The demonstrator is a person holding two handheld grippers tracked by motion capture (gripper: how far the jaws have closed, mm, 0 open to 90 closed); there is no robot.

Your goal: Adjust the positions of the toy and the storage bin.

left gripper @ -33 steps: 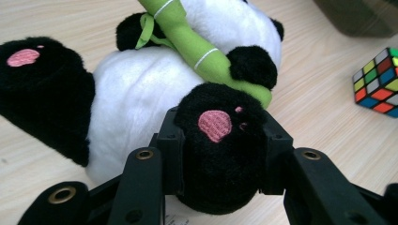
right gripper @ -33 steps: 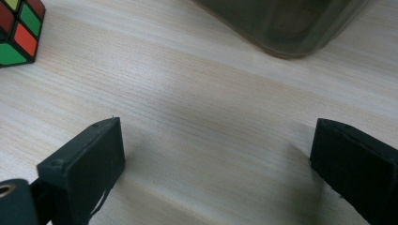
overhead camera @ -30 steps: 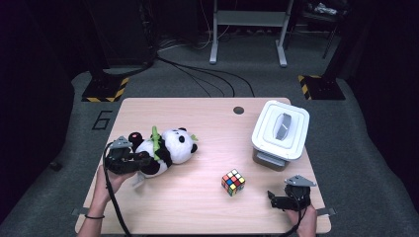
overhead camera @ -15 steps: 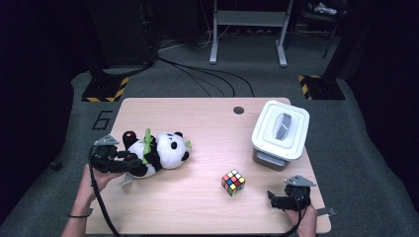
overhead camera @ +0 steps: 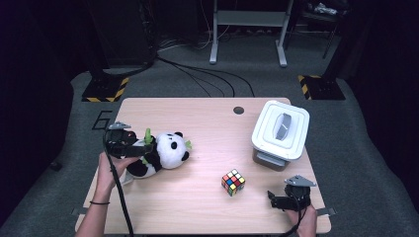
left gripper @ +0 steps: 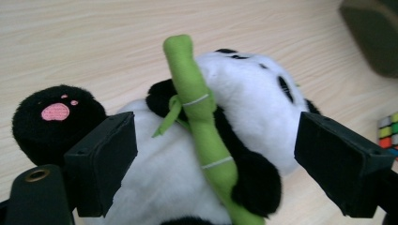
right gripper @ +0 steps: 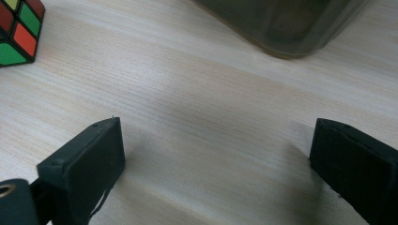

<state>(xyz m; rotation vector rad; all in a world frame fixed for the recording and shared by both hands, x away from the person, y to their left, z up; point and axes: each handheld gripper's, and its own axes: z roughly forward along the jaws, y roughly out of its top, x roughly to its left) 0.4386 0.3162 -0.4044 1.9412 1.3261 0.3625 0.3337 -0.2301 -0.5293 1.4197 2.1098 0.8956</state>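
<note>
While the left gripper (left gripper: 213, 178) has just spread its jaws around the panda (left gripper: 197, 154), the right gripper (right gripper: 216, 173) gapes — no writing readable.

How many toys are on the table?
2. The panda plush lies on its side near the table's left edge, by the left gripper. The colourful puzzle cube sits toward the front, in front of the lidded white box, which could hide more.
</note>
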